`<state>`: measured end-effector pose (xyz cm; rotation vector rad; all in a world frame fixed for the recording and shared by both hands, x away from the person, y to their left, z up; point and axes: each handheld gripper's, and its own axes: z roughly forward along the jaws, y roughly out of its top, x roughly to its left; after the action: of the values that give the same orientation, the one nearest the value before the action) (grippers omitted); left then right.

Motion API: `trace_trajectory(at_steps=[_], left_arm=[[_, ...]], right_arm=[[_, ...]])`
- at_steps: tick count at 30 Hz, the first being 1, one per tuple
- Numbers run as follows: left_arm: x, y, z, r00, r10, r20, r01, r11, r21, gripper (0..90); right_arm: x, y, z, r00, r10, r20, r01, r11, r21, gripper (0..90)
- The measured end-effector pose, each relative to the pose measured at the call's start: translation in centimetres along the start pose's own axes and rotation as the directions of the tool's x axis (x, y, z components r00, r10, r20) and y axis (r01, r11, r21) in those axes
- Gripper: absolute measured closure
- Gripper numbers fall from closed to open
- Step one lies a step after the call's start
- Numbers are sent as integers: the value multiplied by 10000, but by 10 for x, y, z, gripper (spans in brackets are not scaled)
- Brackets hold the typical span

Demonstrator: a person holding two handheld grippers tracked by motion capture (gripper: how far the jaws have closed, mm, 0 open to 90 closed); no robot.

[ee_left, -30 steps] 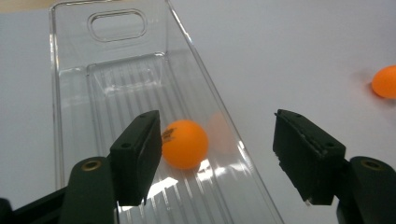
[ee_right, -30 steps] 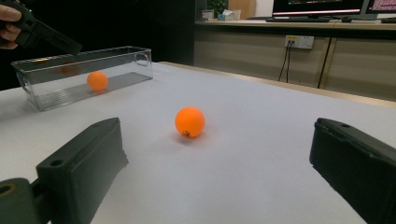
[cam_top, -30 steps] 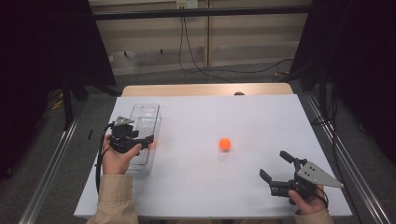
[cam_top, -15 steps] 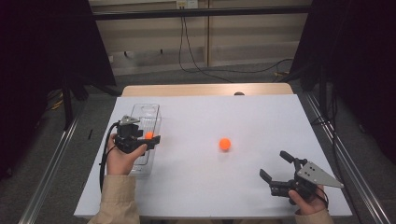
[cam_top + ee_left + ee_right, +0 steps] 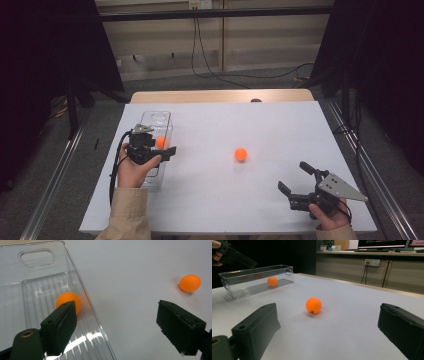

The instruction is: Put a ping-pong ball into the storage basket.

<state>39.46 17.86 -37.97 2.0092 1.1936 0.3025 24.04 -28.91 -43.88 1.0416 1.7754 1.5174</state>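
A clear plastic bin [image 5: 150, 177] stands at the left of the white table [image 5: 280, 120]. An orange ball [image 5: 160, 142] lies on its ribbed floor [image 5: 37, 300], beside the right wall. My left gripper [image 5: 156, 141] hovers over that wall; its jaws have just been opening and stand open, with nothing between them [image 5: 116, 307]. A second orange ball [image 5: 241, 154] rests on the bare table mid-way across [image 5: 190, 283]. My right gripper [image 5: 296, 180] is open near the front right, pointing at that ball [image 5: 313, 305] from a short way off.
The bin [image 5: 249, 277] has handle cut-outs in its end walls. A wooden strip [image 5: 220, 95] runs beyond the table's far edge. Metal rails [image 5: 55, 175] flank the table on the floor, and cables hang at the back wall [image 5: 205, 55].
The left jaws have spread wider, and the orange ball that sat between them now lies on the bin floor. The right gripper has stayed put.
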Motion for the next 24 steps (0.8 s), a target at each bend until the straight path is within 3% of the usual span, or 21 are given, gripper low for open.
trace_trajectory(at_steps=[9,24], left_arm=[[-9,2,5,9993,273,250,-276,9995,138,142],[-18,2,16,9977,377,571,-395,9988,301,135]], right_arm=[[0,0,0,10000,3,1,-3,10000,-8,25],[0,0,0,10000,-4,-7,4,10000,11,25]])
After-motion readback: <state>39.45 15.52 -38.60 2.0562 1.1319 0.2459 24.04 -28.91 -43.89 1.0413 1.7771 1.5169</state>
